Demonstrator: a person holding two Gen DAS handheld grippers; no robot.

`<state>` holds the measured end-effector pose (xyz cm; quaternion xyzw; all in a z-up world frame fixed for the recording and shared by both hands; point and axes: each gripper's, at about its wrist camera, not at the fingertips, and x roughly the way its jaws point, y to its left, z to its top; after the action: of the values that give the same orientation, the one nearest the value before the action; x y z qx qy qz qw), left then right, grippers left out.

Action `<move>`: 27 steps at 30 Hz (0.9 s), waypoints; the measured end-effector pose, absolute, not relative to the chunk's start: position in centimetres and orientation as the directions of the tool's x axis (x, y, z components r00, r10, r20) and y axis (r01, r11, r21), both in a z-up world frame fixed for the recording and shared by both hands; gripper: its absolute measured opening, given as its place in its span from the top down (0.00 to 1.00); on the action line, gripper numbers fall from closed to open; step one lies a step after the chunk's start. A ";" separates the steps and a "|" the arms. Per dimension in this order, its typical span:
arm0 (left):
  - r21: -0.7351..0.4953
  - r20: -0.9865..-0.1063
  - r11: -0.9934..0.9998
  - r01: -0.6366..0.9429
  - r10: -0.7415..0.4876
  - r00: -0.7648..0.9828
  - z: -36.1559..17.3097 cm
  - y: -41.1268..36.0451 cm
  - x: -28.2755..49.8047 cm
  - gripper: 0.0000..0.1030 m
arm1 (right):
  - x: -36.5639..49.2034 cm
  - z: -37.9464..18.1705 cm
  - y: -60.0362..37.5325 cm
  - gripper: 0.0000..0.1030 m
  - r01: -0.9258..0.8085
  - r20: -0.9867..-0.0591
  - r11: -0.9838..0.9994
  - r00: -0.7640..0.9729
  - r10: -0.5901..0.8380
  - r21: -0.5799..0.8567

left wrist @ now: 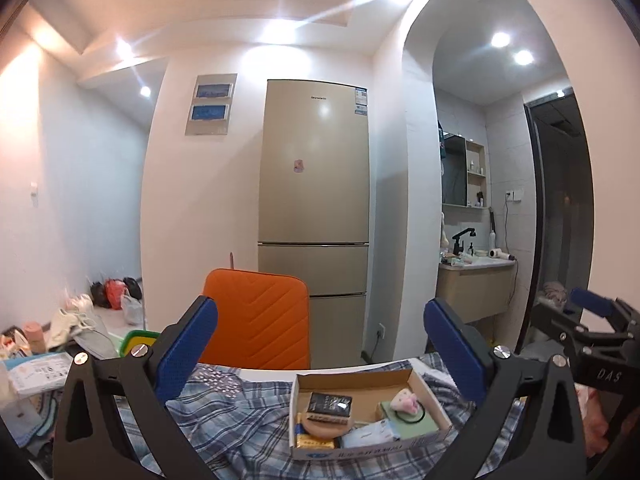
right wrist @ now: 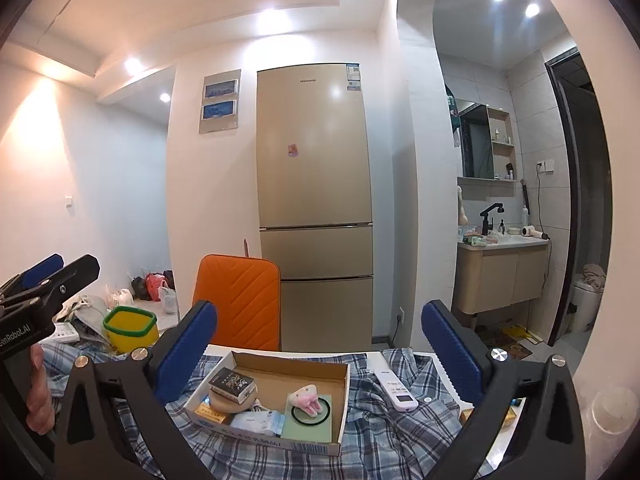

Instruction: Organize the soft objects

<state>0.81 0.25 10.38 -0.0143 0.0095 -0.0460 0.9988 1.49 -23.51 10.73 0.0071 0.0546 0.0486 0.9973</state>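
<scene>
A blue plaid shirt (left wrist: 224,412) lies rumpled over the table, also in the right wrist view (right wrist: 392,436). On it rests a shallow cardboard box (left wrist: 372,390) (right wrist: 288,374) holding a pink plush hair tie (left wrist: 403,399) (right wrist: 307,398), a tissue pack (right wrist: 258,420), a black carton (left wrist: 330,402) and small flat items. My left gripper (left wrist: 320,316) hovers open above the shirt, in front of the box, with nothing between its blue pads. My right gripper (right wrist: 319,316) is likewise open and empty over the box. Each gripper shows at the edge of the other's view (left wrist: 600,312) (right wrist: 60,270).
An orange chair (left wrist: 256,320) stands behind the table, a tall fridge (left wrist: 316,184) beyond it. A white remote (right wrist: 396,388) lies on the shirt right of the box. A yellow bin with green rim (right wrist: 130,328) and clutter sit at left. A hand (right wrist: 38,400) grips the left tool.
</scene>
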 end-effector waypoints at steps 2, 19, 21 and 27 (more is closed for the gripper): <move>-0.017 -0.005 0.996 0.088 -0.088 0.996 10.0 0.0 0.0 0.01 | 0.9 10.4 -23.5 0.00 -0.089 -0.105 0.996 0.990 0.090 0.018; -0.008 -0.055 0.996 0.085 -0.085 0.995 3.0 -0.1 -1.3 0.01 | -0.5 4.1 -23.0 0.00 -0.057 -0.139 0.998 0.989 0.053 -0.023; -0.016 -0.065 0.997 0.073 -0.074 0.995 2.1 0.2 -1.0 0.01 | -0.3 3.3 -22.9 0.00 -0.052 -0.148 0.998 0.988 0.048 -0.023; -0.012 -0.096 0.999 0.052 -0.053 0.994 0.4 0.2 -0.2 0.01 | 0.0 1.8 -23.4 0.00 -0.041 -0.169 0.999 0.985 0.042 0.007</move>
<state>-0.21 0.16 0.35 -0.0047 0.0484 -0.0263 0.9985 0.02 -23.40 1.84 0.0018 0.0847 0.0208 0.9962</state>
